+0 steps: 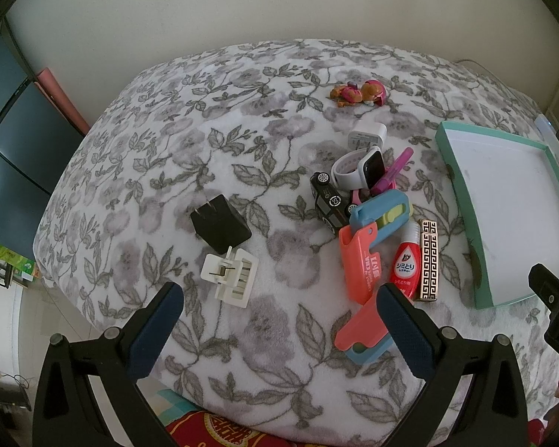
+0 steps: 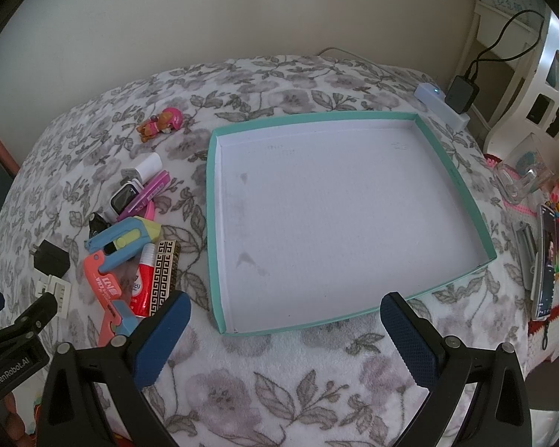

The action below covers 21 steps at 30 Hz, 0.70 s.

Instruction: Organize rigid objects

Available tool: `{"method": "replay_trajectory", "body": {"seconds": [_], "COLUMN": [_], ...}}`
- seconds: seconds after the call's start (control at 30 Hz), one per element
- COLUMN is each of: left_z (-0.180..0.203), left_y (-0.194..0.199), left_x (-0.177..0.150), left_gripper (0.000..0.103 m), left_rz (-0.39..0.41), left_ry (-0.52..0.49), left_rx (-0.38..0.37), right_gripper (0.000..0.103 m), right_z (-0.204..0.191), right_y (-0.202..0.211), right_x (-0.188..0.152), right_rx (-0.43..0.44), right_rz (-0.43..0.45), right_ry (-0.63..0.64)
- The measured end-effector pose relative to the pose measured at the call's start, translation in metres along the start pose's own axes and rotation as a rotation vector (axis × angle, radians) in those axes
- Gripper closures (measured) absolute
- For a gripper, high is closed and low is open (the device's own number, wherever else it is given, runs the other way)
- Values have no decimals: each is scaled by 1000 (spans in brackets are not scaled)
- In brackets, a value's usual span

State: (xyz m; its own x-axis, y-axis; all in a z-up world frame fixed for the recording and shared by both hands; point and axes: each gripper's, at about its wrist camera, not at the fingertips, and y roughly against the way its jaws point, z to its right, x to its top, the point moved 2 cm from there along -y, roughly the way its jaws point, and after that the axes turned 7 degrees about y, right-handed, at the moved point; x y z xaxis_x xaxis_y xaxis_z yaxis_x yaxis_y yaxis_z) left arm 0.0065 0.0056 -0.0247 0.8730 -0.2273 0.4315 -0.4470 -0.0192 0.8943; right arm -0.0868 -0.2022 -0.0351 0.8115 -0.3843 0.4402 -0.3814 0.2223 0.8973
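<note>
Floral blanket (image 2: 279, 380) covers the supporting surface. On it: teal-rimmed tray (image 2: 454, 175), black plug adapter (image 1: 220, 223), white plug (image 1: 229, 273), toy figure (image 1: 357, 93), cluster of small items (image 1: 376, 223).

Empty teal tray (image 2: 454, 171) on floral blanket, small toys, chargers, watch (image 1: 357, 169) heaped just left

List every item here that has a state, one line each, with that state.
Shallow teal-rimmed white tray: empty, upright.
Left gripper: open, holding nothing.
Right gripper: open, holding nothing.
Black square plug adapter: prongs out.
White smartwatch: screen dark.
Black toy car: tipped on its side.
White power strip: light on.
</note>
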Motion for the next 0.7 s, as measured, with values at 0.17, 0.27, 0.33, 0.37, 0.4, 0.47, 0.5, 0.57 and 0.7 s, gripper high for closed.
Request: {"method": "replay_trajectory", "body": {"seconds": [0.17,0.27,0.33,0.37,0.4,0.47,0.5,0.57,0.7], "left_z": [1,1,1,1,1,1,0,-1,-5], "left_y": [0,0,0,0,1,0,0,1,1], "left_x": [1,1,1,1,1,1,0,1,2], "left_gripper": [0,0,0,0,0,0,0,0,0], "left_rz": [-1,0,-1,-1,-1,-1,-1,-2,1], "left_ry": [0,0,-1,-1,-1,-1,-1,0,22], "left_rx": [1,1,1,1,1,1,1,-1,-17], "right_gripper": [0,0,0,0,0,0,0,0,0], "right_z": [0,0,-1,-1,-1,-1,-1,-1,-8], "right_y": [0,0,0,-1,-1,-1,-1,0,0], "right_x": [0,0,1,1,1,1,0,-1,-1], "right_rx": [-1,-2,-1,-2,-1,-1,-1,0,18], "right_rz": [-1,-1,-1,-1,-2,0,0,2,15], "right_ry": [-1,-1,-1,0,0,1,1,3,13]}}
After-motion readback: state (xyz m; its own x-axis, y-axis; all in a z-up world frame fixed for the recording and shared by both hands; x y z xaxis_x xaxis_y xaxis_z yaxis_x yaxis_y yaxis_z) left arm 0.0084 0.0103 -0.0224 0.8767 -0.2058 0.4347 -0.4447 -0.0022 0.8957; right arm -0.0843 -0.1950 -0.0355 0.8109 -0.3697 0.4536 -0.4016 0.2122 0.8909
